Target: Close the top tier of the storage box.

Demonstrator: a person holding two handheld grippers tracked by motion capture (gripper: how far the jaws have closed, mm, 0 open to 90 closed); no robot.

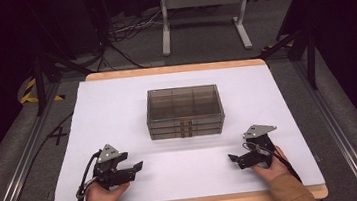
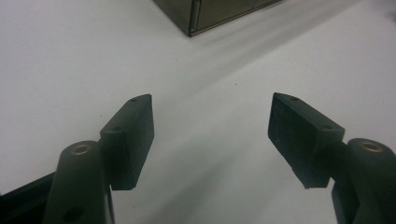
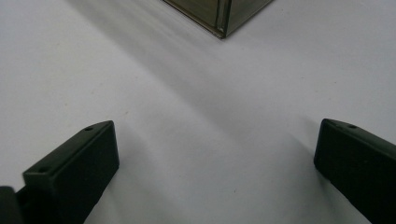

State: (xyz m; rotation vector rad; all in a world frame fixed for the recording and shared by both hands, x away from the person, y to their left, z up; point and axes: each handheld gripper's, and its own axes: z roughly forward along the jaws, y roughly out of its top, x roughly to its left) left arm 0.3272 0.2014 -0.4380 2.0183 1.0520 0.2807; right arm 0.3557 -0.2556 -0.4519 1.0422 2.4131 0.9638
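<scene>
Smoked-plastic drawer box [image 1: 185, 112] sits mid-tabletop [image 1: 116, 97], drawers facing the person. Left tongs [image 1: 132, 168] and right tongs [image 1: 237, 160] rest wide and empty, well short of it. Best approach: advance level, squarely toward a drawer front.

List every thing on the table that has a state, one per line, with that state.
Left gripper: open, fingers spread wide, holding nothing, low over the near left of the table.
Right gripper: open, fingers spread wide, holding nothing, low over the near right.
Smoky clear drawer box: upright at mid-table, all stacked drawers pushed in, untouched by either gripper; contents cannot be told.
White table cover: lying flat.
</scene>
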